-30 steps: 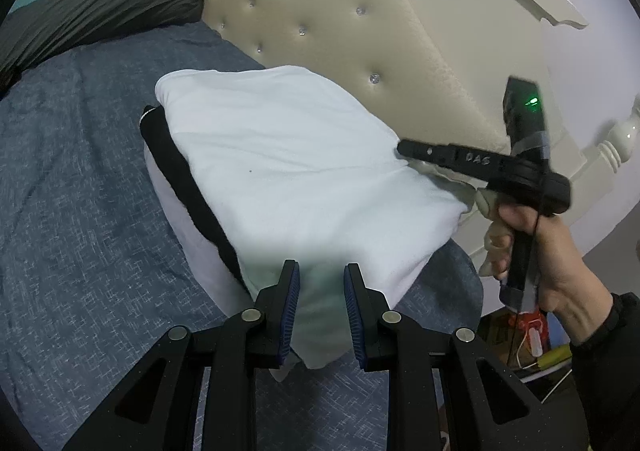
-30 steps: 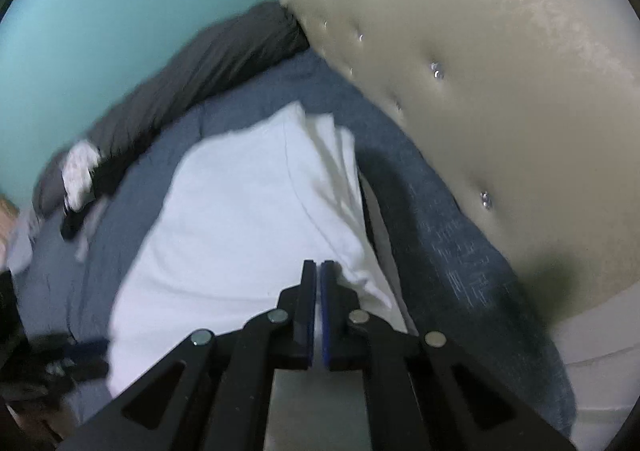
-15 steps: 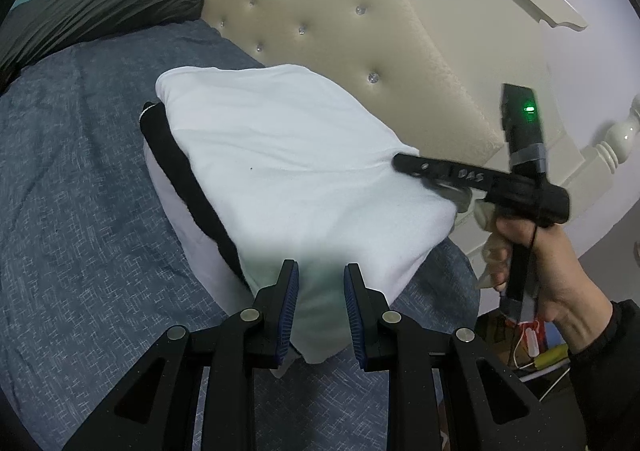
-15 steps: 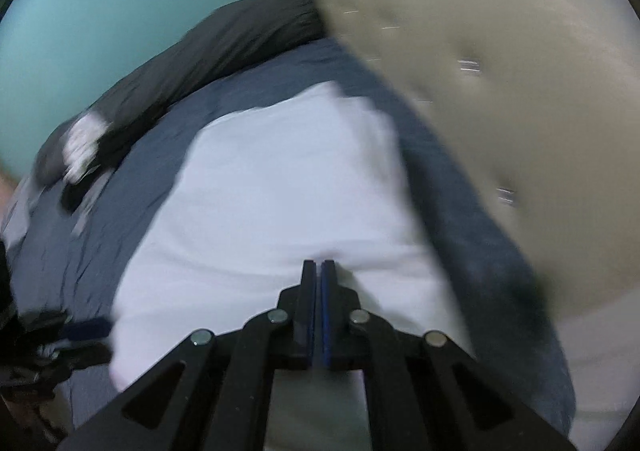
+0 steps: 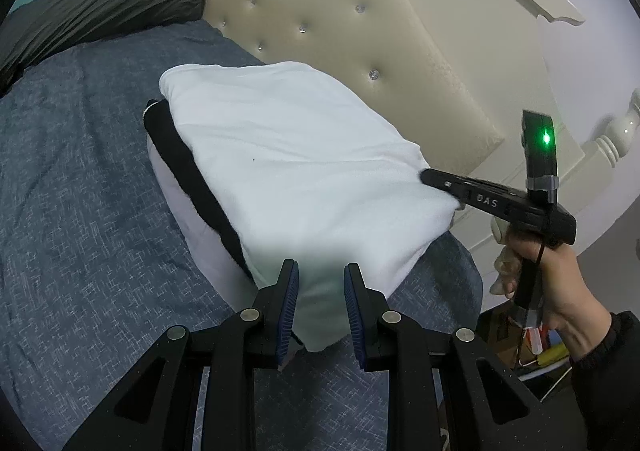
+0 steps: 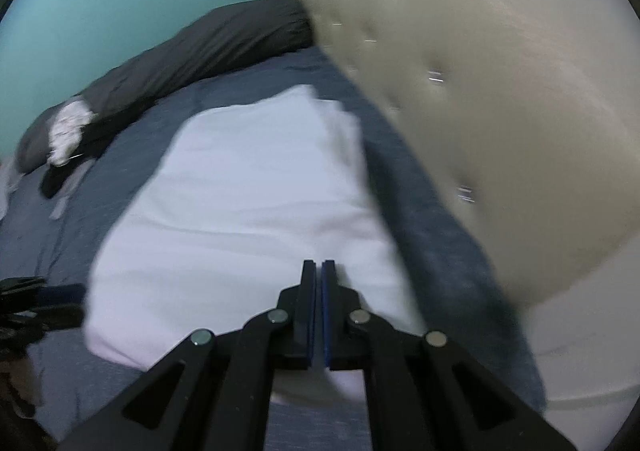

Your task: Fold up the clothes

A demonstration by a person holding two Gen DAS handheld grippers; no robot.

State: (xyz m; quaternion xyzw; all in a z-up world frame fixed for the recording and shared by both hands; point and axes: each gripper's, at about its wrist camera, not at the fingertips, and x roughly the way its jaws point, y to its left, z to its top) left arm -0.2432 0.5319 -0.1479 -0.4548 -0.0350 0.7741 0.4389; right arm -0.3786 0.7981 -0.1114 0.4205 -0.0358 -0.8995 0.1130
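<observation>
I'm keeping the right gripper (image 6: 319, 271) pinched flat, apparently pressing the folded white shirt (image 5: 304, 171); left gripper (image 5: 320, 291), jaws narrowly apart, straddling its corner. Pressing evenly, avoiding dragging layers.

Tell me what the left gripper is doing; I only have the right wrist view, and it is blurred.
Observer: The left gripper is open, its fingers on either side of the near corner of the white garment.
Reviewer: Is anything under that white garment?
Observer: Yes, a black garment lies beneath it and shows along the edge away from the headboard.
Reviewer: Where does the right gripper meet the fabric?
Observer: The right gripper has its tip at the white garment's corner nearest the headboard. I cannot tell whether it pinches fabric.
</observation>
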